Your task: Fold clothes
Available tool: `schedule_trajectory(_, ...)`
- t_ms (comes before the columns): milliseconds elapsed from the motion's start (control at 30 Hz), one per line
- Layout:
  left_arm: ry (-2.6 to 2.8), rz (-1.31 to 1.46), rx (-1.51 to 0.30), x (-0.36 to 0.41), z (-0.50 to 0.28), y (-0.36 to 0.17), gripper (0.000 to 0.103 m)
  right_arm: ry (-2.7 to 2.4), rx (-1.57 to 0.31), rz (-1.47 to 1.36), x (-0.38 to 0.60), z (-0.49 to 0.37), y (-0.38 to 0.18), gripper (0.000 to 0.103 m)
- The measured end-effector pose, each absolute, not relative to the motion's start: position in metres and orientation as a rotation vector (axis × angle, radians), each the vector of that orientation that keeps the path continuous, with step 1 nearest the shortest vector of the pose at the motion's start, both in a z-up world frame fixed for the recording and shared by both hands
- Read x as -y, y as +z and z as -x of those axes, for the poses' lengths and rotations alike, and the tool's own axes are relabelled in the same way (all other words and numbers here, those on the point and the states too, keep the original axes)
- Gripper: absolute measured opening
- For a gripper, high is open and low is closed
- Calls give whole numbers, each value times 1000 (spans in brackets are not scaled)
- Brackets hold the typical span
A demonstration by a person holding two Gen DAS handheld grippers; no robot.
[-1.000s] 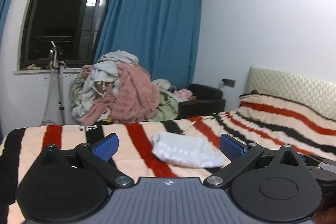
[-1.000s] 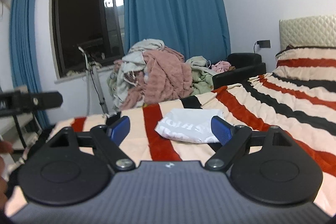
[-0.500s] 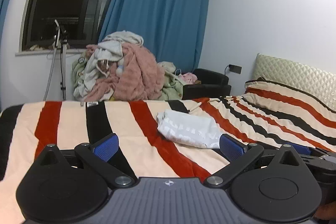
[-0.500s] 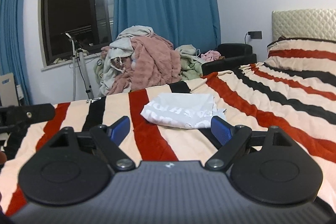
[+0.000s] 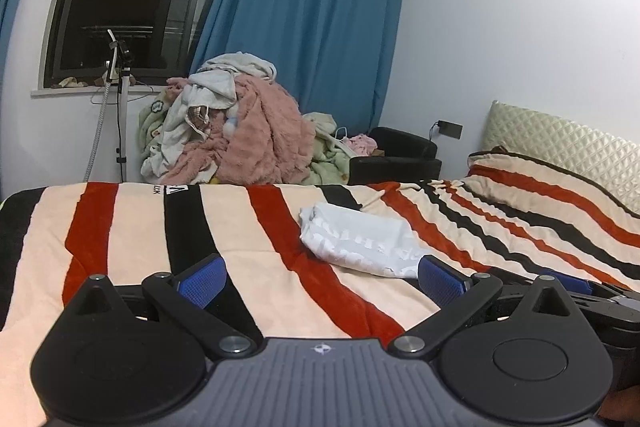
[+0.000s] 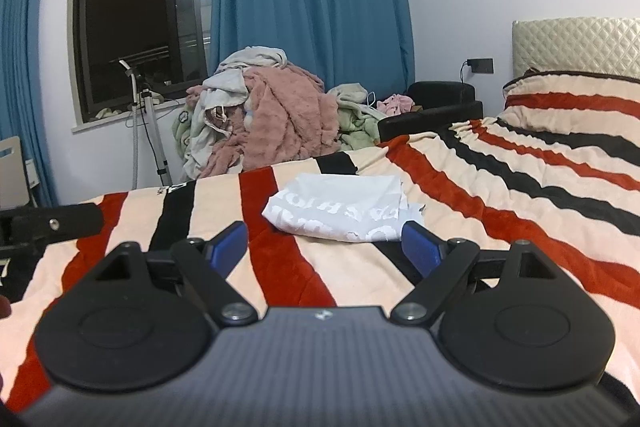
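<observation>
Your left tongs (image 5: 320,279) and right tongs (image 6: 325,247) are both wide open and empty, aimed low at the white shirt (image 6: 340,213) lying bunched on the striped bed (image 6: 520,187), ready to grab.

Each gripper, the left gripper (image 5: 320,277) and the right gripper (image 6: 323,245), has a ribbed grey housing with a small cross emblem, two round black discs, black link arms with silver screws, and blue textured finger pads (image 5: 202,279).

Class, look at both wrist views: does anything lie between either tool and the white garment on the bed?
Nothing visible does. Only bare striped blanket lies between the open right tool and the white garment, and likewise ahead of the open left tool.
</observation>
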State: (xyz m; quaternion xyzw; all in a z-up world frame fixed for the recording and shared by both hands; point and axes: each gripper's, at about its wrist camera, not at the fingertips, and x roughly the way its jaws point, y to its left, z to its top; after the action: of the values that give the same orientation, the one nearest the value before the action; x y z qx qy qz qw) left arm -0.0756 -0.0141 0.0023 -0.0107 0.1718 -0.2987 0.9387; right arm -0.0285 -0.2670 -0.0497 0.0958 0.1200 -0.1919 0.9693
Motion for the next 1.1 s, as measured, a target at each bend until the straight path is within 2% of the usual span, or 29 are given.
schedule_trajectory(1100,-552,-38,-328,19,91,2,103,-390,-263,-185,263,27,-52,85)
